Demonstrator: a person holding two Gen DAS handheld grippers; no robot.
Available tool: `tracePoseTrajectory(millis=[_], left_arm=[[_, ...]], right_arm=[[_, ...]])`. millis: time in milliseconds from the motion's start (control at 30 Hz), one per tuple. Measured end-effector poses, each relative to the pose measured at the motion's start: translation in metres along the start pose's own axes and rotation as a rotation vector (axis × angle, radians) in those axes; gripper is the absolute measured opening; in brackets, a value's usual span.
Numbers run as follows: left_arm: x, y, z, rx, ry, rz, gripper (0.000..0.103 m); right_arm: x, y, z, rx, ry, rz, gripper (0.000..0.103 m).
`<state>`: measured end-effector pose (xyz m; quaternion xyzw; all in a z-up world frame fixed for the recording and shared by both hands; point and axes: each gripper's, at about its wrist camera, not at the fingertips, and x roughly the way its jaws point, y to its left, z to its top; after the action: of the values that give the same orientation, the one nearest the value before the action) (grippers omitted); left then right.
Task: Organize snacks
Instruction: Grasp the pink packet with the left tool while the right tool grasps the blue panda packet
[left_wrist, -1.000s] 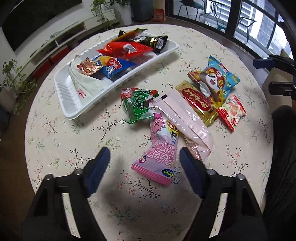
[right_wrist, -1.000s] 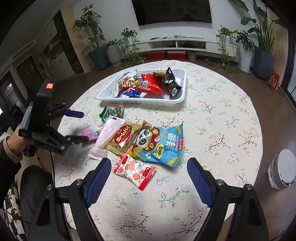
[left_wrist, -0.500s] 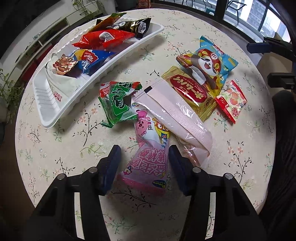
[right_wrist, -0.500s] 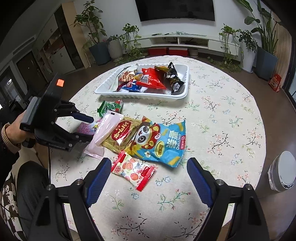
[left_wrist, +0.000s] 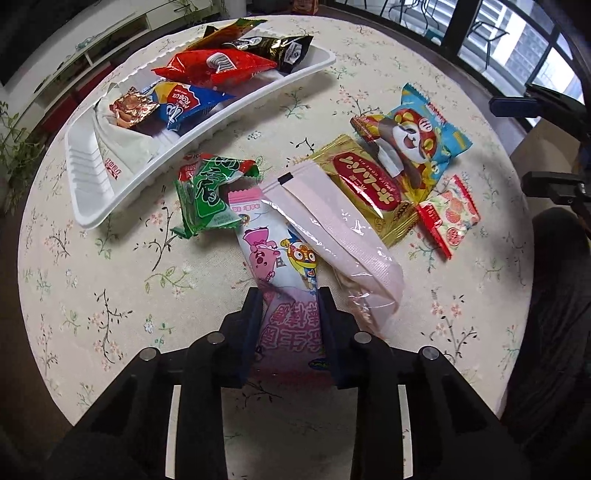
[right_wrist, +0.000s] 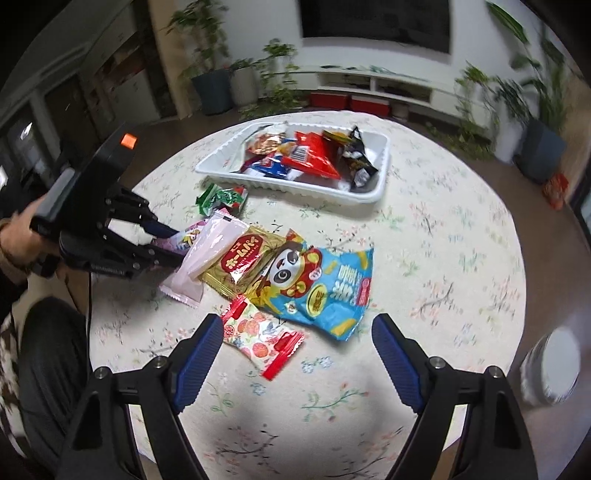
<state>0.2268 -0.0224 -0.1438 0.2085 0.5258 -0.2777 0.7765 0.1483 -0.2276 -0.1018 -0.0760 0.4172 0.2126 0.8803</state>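
the left gripper (left_wrist: 290, 302) has just been closing and its fingers (left_wrist: 253, 317) now pinch the near end of the pink cartoon snack pack (left_wrist: 280, 280), which lies on the flowered surface (left_wrist: 92, 277) beside the pale pink pouch (left_wrist: 332, 221); the right gripper (right_wrist: 297, 343) hangs with fingers spread, empty, over the strawberry candy packet (right_wrist: 262, 339)

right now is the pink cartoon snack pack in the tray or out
Out. The pink cartoon snack pack lies on the tablecloth, short of the white tray, its near end between the left claw's fingers.

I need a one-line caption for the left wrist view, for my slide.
Left gripper, jaws just closing, pinches the pink cartoon snack pack on the floral table; white tray already holds several snacks.
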Motion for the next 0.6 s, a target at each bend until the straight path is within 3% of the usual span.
tracePoseTrajectory(millis=[267,600], left_arm=[[-0.025,0.009,-0.03,-0.145,-0.091,-0.037,0.026],[-0.024,0.008,-0.06,-0.222,-0.119,-0.061,0.025]], right_arm=[[0.015,0.008,0.027,-0.355,0.1,0.057,0.084],[0.065,0.008,0.047,-0.5,0.253,0.114,0.084]])
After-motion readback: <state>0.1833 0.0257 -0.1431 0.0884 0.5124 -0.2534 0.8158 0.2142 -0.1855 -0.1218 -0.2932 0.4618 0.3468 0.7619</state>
